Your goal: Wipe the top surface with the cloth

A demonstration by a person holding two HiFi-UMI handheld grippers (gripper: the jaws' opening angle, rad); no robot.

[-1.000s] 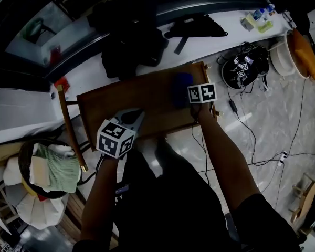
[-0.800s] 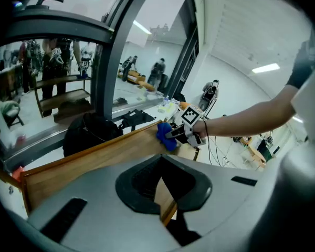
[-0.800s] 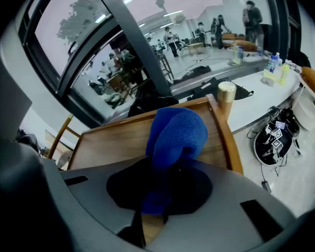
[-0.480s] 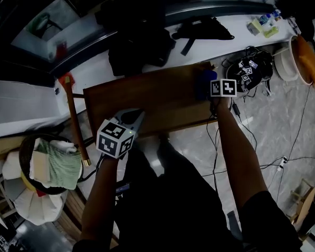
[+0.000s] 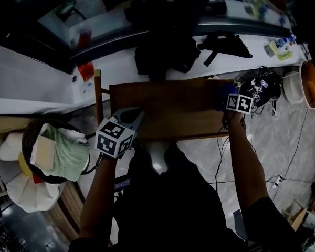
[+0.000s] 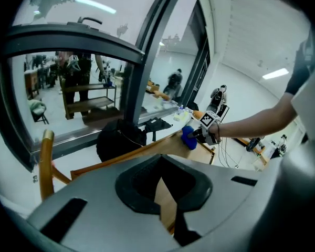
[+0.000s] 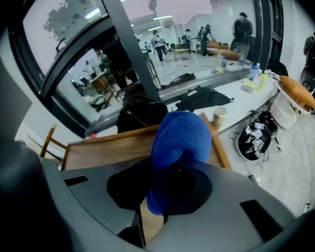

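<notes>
The right gripper point(image 5: 224, 101) was clamped on the bunched blue cloth point(image 7: 179, 138) at the right end of the brown wooden tabletop point(image 5: 168, 109). The left gripper point(image 5: 137, 115) hovered over the near edge, its jaws together and empty. A black bag point(image 5: 165, 51) lay beyond the table, and a tangle of black cables point(image 5: 261, 88) lay just right of the cloth.

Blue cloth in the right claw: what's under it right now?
The wooden table top, at its right end near the edge. The right claw is shut on the blue cloth, which covers the patch directly beneath, so its condition cannot be seen.
</notes>
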